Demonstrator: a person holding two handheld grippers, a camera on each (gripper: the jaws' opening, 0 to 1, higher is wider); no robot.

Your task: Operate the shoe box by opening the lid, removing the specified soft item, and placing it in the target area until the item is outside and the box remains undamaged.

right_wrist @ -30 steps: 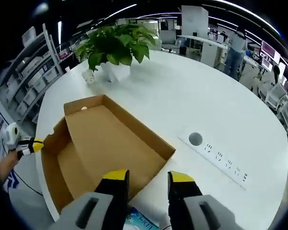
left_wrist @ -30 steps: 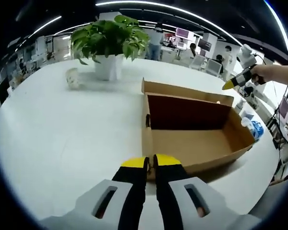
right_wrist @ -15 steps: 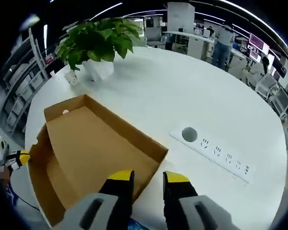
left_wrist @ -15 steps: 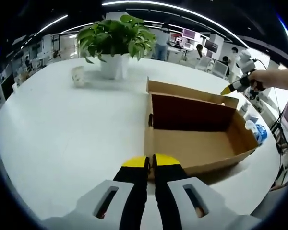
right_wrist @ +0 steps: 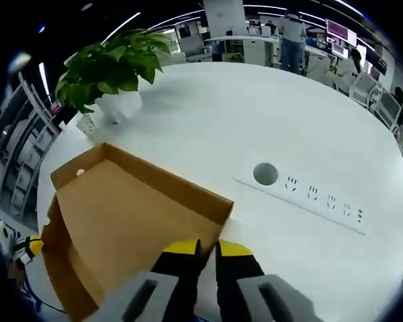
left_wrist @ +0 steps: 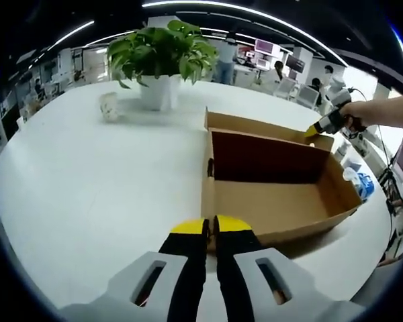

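1 shoe box (left_wrist: 275, 194) lying open on the white table (left_wrist: 87, 194) — brown cardboard, dark red on the inner far wall, nothing visible inside. No soft item to be seen in either view.

Left gripper (left_wrist: 211, 227) low at the near wall of the box, yellow tips pressed together, clenched on nothing visible. Same gripper seen small at the left edge of the right gripper view (right_wrist: 28, 247), by the box's far corner.

Right gripper (right_wrist: 205, 249) poised at the box's near edge, jaws almost closed with a thin slit left, holding nothing visible. Seen too from the left gripper view (left_wrist: 322, 124), held by a hand (left_wrist: 359, 114), yellow tip at the far wall's top edge.

Also on the table: 1 potted plant (left_wrist: 158, 64) in a white pot, 1 small white cup (left_wrist: 109, 106) beside it, 1 white power strip (right_wrist: 302, 198) set into the surface — well apart from the box.
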